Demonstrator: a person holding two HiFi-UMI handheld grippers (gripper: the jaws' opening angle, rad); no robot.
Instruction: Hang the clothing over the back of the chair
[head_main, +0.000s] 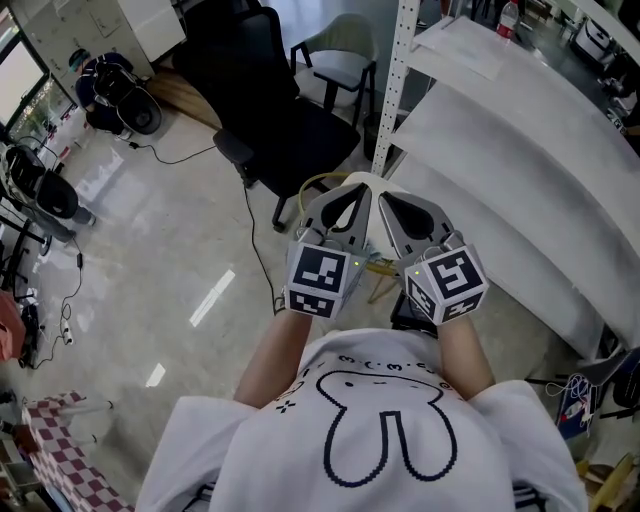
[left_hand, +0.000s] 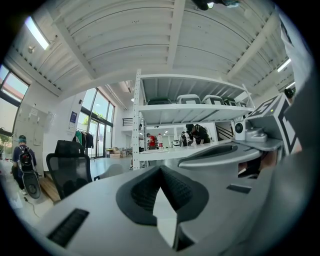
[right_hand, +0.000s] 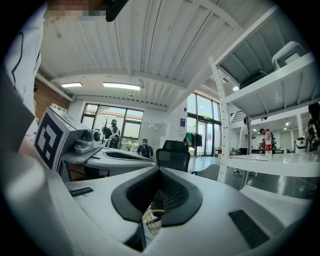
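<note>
A black office chair (head_main: 270, 100) stands on the floor ahead of me, its back towards the upper left. It also shows as the black chair (left_hand: 70, 167) in the left gripper view and as the black chair (right_hand: 172, 159) in the right gripper view. No loose clothing is in my grippers or on the chair. My left gripper (head_main: 360, 183) and right gripper (head_main: 386, 197) are held side by side in front of my chest, pointing level. The left gripper (left_hand: 161, 167) is shut with nothing between its pads. The right gripper (right_hand: 159, 170) is also shut and empty.
A white shelving rack (head_main: 520, 150) with a perforated post (head_main: 395, 80) fills the right side. A grey chair (head_main: 340, 55) stands behind the black one. Cables (head_main: 255, 250) trail over the floor. A red checked cloth (head_main: 60, 440) lies at the lower left. A clothes rail (left_hand: 82, 139) hangs far off.
</note>
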